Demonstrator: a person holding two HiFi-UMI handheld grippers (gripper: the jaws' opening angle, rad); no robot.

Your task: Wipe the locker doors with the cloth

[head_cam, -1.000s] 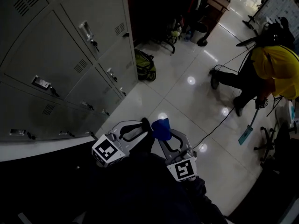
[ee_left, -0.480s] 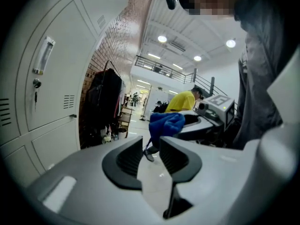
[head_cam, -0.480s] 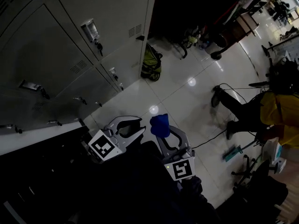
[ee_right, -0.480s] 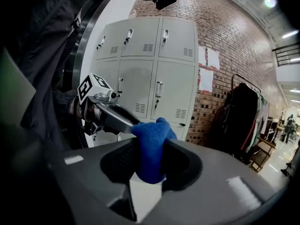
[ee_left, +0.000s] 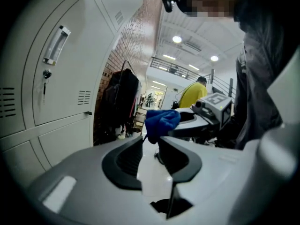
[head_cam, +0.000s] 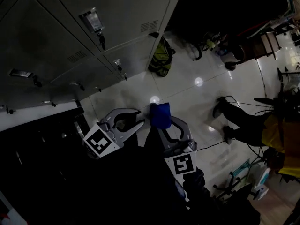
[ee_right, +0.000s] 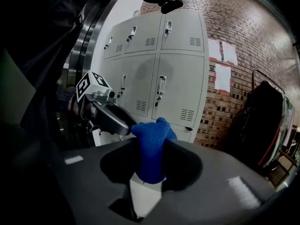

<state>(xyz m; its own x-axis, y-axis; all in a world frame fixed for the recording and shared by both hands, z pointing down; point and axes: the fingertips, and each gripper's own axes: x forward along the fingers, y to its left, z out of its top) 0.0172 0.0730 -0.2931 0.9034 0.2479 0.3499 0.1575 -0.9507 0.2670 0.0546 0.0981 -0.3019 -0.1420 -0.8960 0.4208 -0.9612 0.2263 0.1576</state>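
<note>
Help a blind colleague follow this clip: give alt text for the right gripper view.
The right tool is shut on a blue cloth that sticks up between its jaws. Behind stand grey locker doors next to a brick wall, and the left tool reaches in from the left.

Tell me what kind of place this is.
Probably a locker area in a big workshop or warehouse-type hall: grey metal lockers against a brick wall, a glossy tiled floor, and high ceiling lights over a railed mezzanine.
</note>
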